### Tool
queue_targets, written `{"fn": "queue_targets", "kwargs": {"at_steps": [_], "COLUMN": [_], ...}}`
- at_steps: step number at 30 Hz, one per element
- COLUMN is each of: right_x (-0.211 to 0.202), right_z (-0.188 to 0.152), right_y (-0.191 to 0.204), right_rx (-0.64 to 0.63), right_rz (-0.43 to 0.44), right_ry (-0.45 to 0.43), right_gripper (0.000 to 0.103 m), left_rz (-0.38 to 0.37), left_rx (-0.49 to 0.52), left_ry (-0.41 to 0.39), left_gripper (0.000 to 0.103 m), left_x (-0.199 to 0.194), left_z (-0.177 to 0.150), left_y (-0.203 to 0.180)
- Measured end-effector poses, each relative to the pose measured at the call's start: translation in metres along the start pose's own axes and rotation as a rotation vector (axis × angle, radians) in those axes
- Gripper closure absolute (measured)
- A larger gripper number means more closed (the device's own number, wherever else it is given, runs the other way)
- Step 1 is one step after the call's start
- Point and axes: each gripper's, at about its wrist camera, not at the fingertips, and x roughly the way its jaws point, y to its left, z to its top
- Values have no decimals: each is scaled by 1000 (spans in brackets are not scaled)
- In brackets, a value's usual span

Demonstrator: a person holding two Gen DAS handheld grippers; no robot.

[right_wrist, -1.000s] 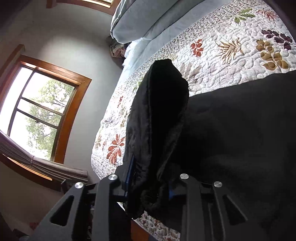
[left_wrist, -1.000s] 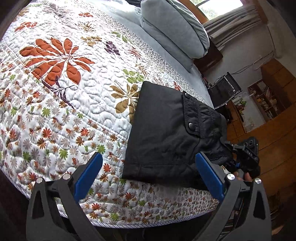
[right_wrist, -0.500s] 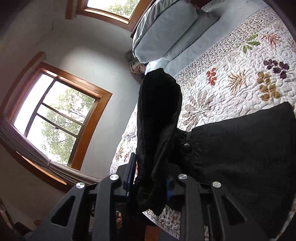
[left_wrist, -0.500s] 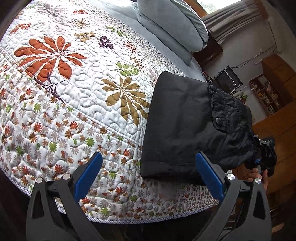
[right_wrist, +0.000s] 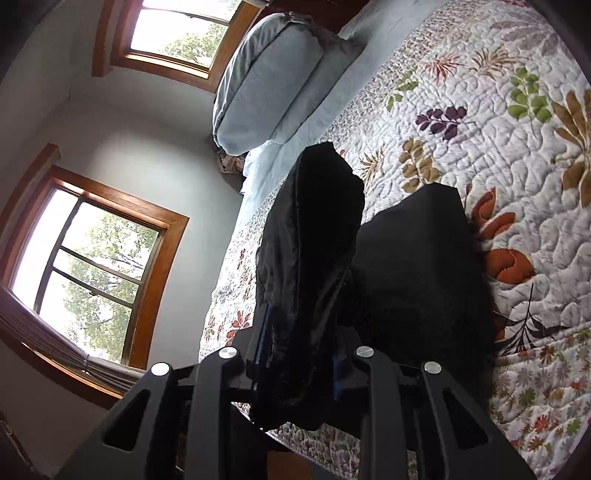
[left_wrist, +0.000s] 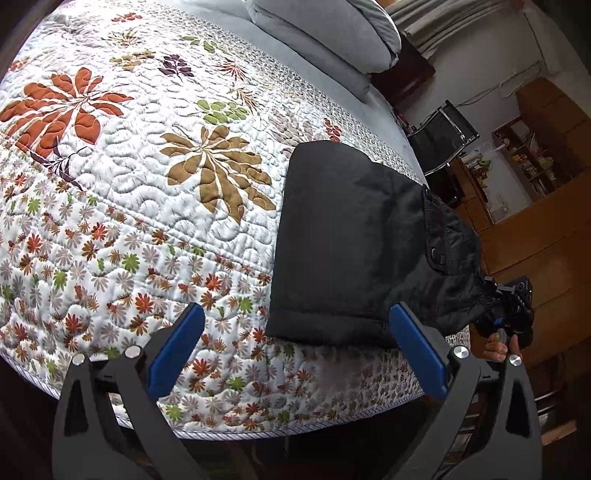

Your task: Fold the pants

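Note:
Folded black pants (left_wrist: 351,240) lie on the floral quilt (left_wrist: 129,166) near the bed's front right corner. Their pocket end with a snap button trails off toward the right gripper (left_wrist: 491,295), which is shut on a bunch of the fabric past the bed's edge. In the right wrist view that bunch of the pants (right_wrist: 310,258) stands up between the fingers of the right gripper (right_wrist: 299,358), with the folded stack behind it. My left gripper (left_wrist: 295,336) hovers open over the quilt's front edge, just short of the pants and holding nothing.
Grey-blue pillows (left_wrist: 332,33) lie at the head of the bed. A black chair (left_wrist: 443,140) and wooden shelves (left_wrist: 535,147) stand beyond the bed's right side. Two wood-framed windows (right_wrist: 92,266) fill the wall in the right wrist view. A hand (left_wrist: 498,347) holds the right gripper.
The right gripper has dragged the folded pants toward the bed's right corner, still gripping the fabric. The left gripper stayed open as the pants slid rightward in its view.

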Motion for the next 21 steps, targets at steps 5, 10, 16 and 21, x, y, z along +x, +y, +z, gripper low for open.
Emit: {"fn": "queue_targets", "kwargs": {"at_steps": [5, 10, 16, 21], "right_x": [8, 4, -36, -56], "right_z": [-9, -20, -28, -33], "right_y": [-27, -42, -40, -18], "right_rx": [52, 44, 44, -7], "right_rz": [-23, -69, -46, 117], "right_ry": [14, 21, -74, -136], "right_gripper": [57, 33, 25, 23], "left_rz": [9, 17, 20, 16], "left_rx": [13, 17, 15, 31], "left_ry": [7, 18, 34, 40], "left_gripper": [3, 3, 3, 3], "left_x": [2, 4, 9, 12], "left_z": [0, 0, -2, -2], "left_y": [-6, -8, -11, -18]}}
